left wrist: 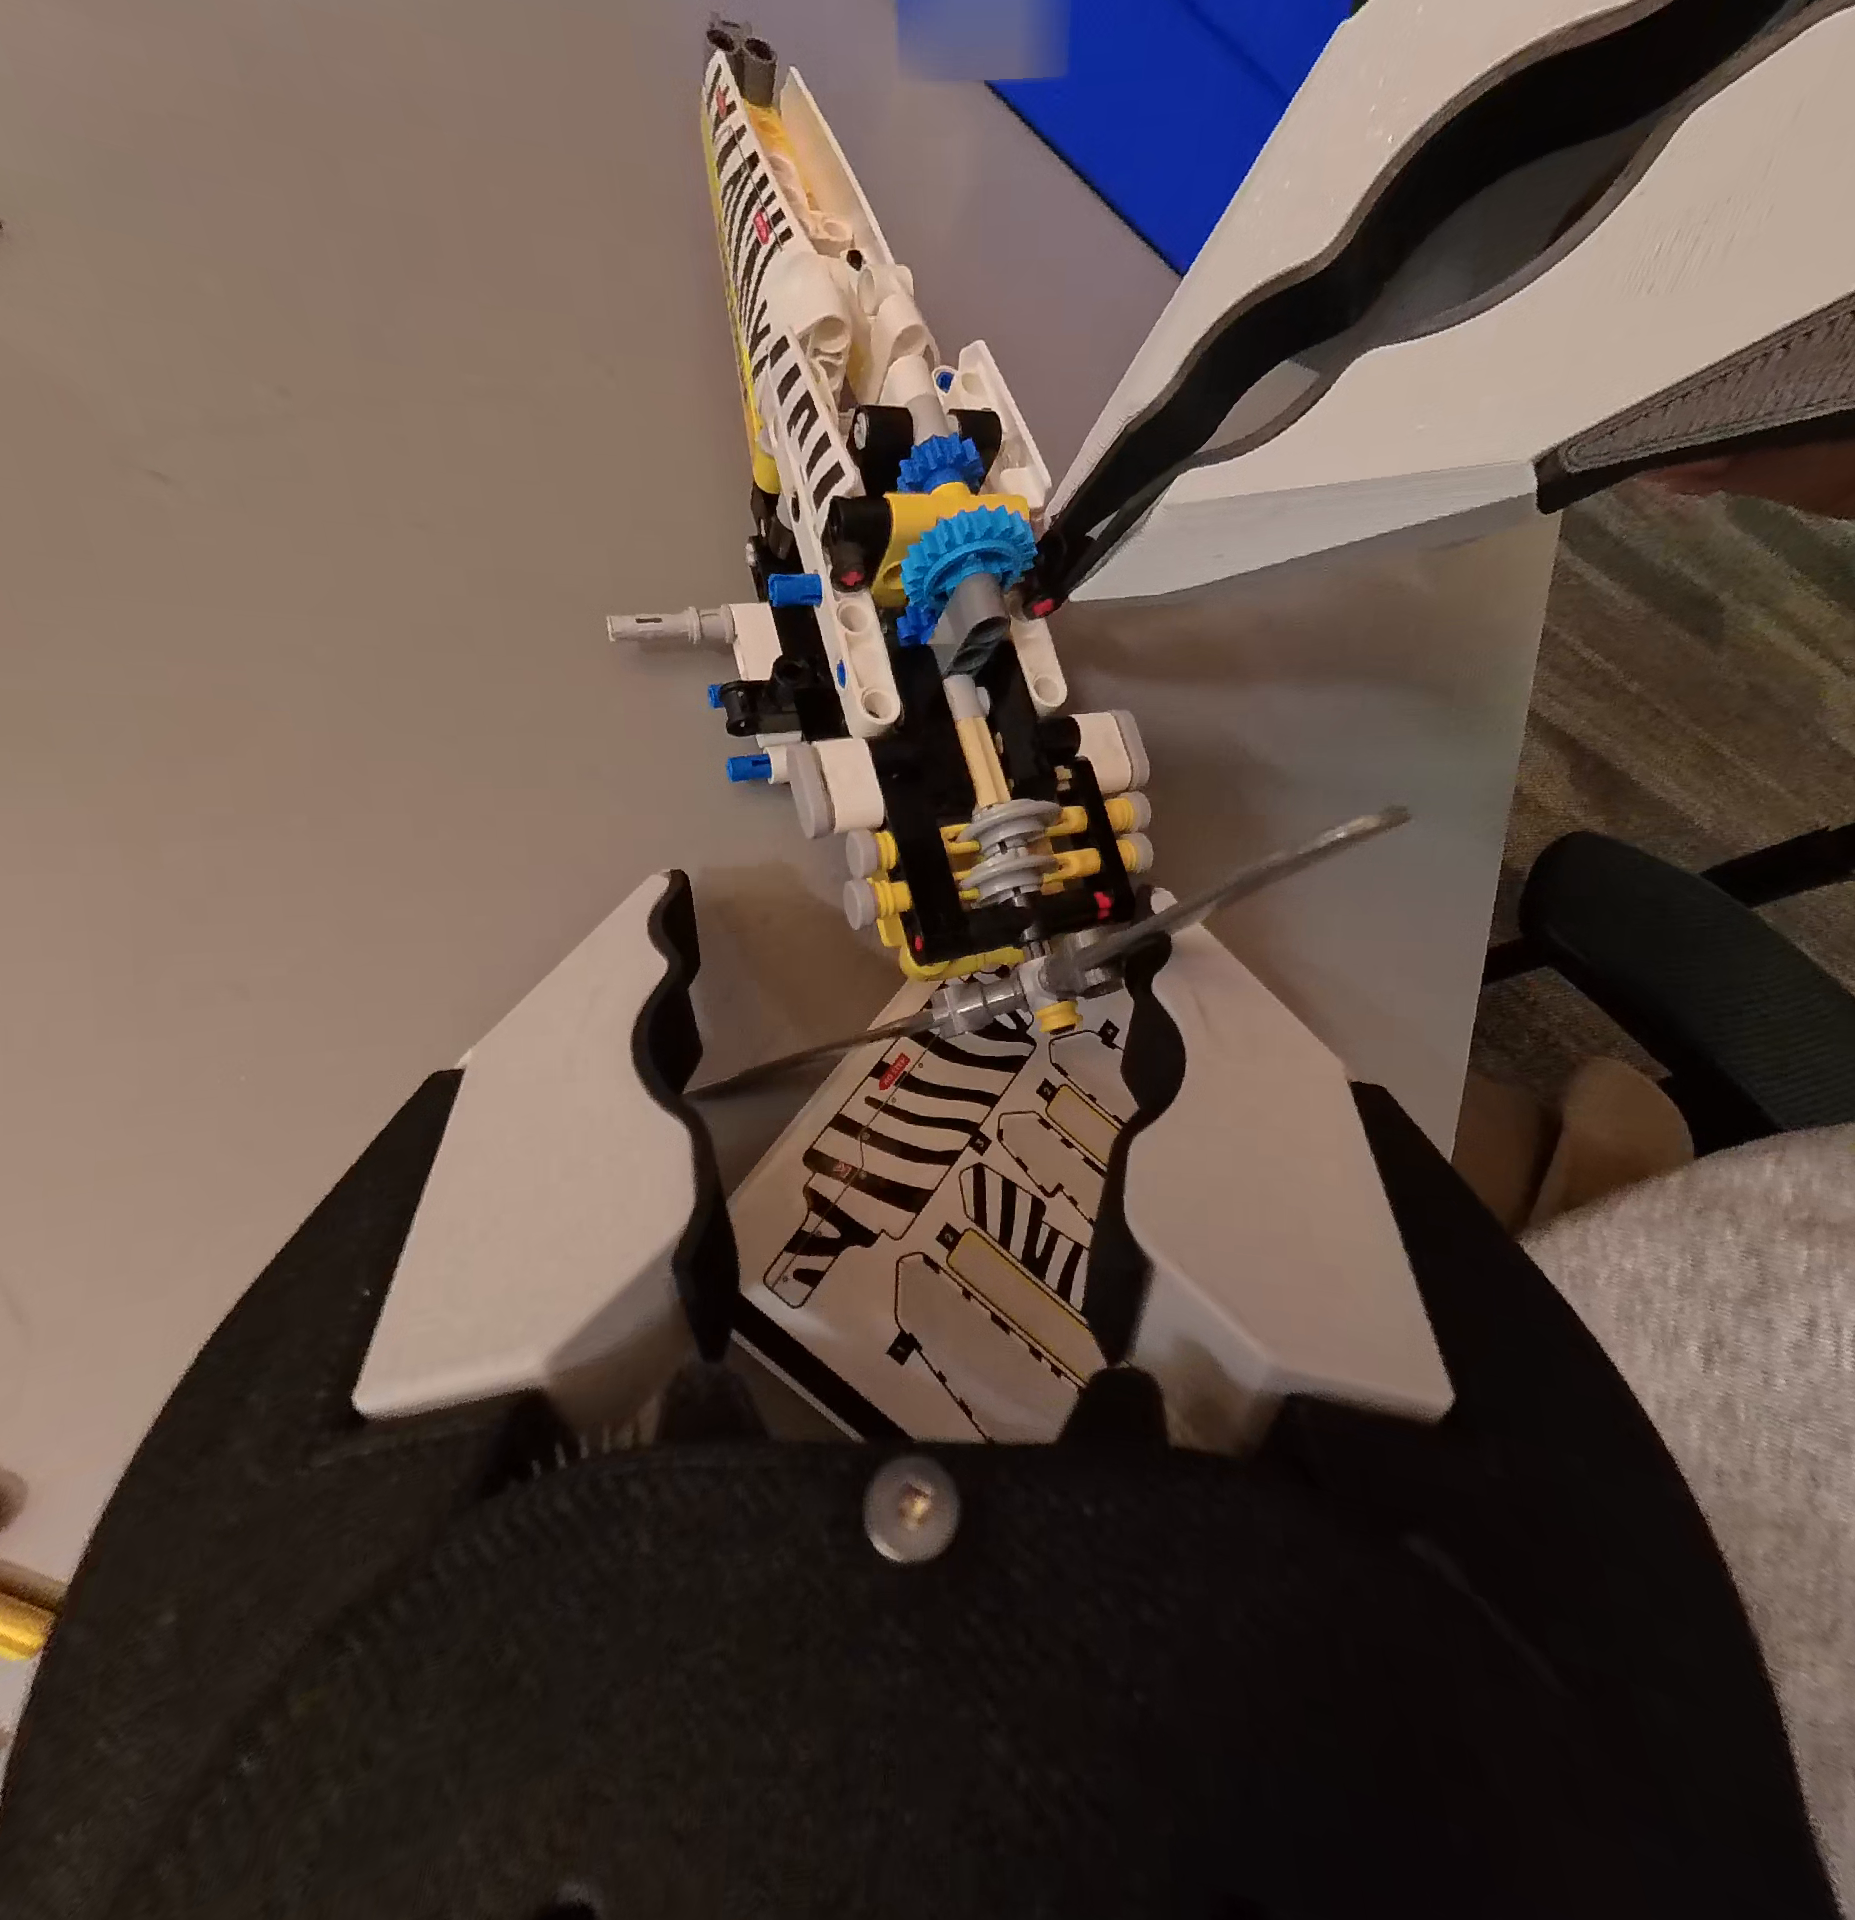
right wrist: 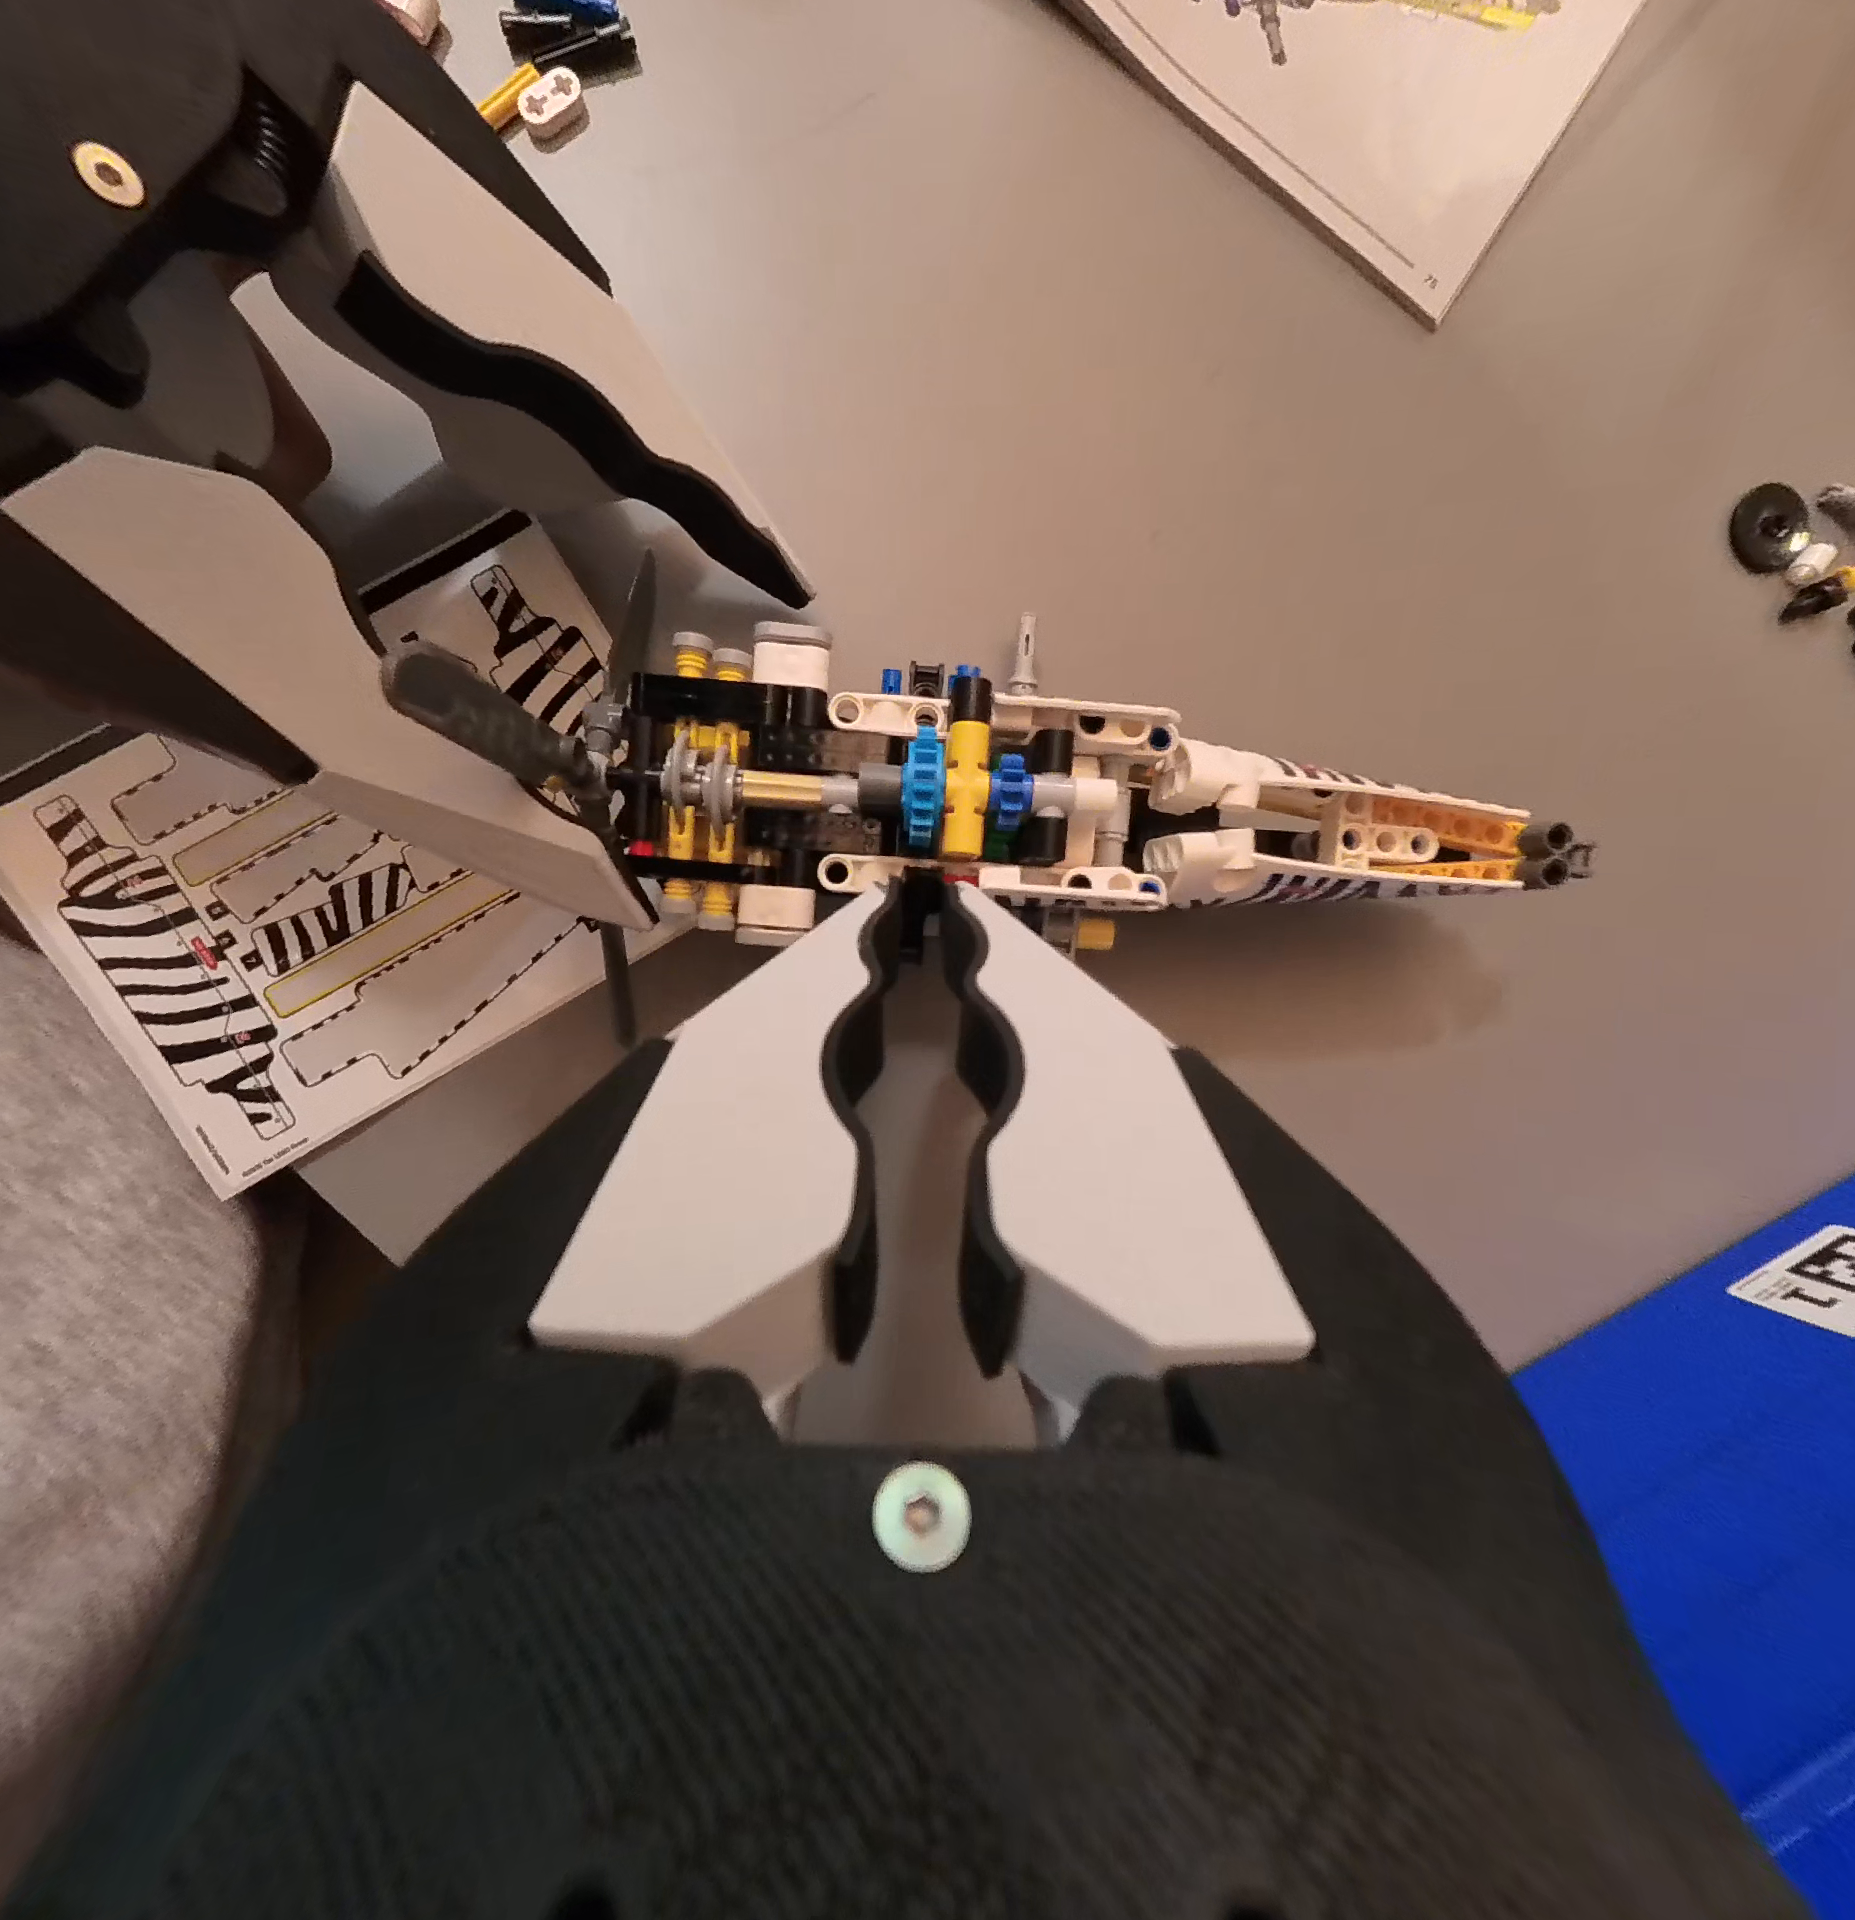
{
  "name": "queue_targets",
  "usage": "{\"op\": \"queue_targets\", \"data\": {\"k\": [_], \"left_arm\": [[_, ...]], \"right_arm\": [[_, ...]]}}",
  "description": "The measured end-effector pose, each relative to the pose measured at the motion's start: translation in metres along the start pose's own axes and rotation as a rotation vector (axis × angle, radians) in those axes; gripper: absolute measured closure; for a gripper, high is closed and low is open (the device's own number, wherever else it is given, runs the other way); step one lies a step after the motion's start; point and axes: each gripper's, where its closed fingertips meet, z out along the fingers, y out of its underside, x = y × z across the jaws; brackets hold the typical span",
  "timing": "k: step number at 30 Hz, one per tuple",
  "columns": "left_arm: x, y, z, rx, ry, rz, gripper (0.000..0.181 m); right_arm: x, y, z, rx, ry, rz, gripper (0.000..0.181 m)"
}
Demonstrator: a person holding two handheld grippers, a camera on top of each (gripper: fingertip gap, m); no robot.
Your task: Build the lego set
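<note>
Black ribbed housing fills the foreground of both wrist views, and from it each claw's two pale fingers with wavy black pads reach forward.

From the left wrist view, the left claw (left wrist: 918, 935) stands with its fingers wide apart, gripping nothing. Between and beneath them lies the zebra-striped sticker sheet (left wrist: 944, 1195) on the grey bench (left wrist: 279, 520). Just ahead of the fingertips sits the near end of the lego model (left wrist: 902, 644), where a grey propeller (left wrist: 1193, 904) is mounted; one blade passes right beside the tip of the right-hand finger, though whether they touch cannot be told. The model's long axis runs straight away from this claw, tilting slightly leftward, and its narrow striped end with dark tube tips points to the far side of the bench.

In the right wrist view, the right claw (right wrist: 918, 888) has its fingers drawn nearly together, their tips pinched on a small black piece on the model's near flank, about mid-length beside the blue gears (right wrist: 921, 795). Seen from here the lego model (right wrist: 1058, 800) lies crosswise in front of the claw, its long axis left to right, tapered end to the right and propeller (right wrist: 611, 748) to the left. The left claw (right wrist: 632, 727) comes in from the upper left over the sticker sheet (right wrist: 279, 914).

Farther beyond the right claw an open instruction booklet (right wrist: 1370, 135) rests on the bench (right wrist: 1006, 416), loose parts (right wrist: 1827, 561) lie off to the far right, and a blue surface (right wrist: 1712, 1558) sits near right.
</note>
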Motion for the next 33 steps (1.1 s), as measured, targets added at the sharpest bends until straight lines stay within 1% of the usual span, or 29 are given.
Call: {"op": "queue_targets", "data": {"k": [13,33], "left_arm": [[-0.0004,0.0007,0.0006,-0.005,0.0,-0.002,0.1],[0.0007,0.003,0.0011,-0.017,0.007,-0.01,0.1]], "right_arm": [[0.0016,0.0001,0.0002,-0.048,0.014,-0.02,0.176],[0.003,0.0003,-0.0001,-0.057,0.029,-0.023,0.176]]}}
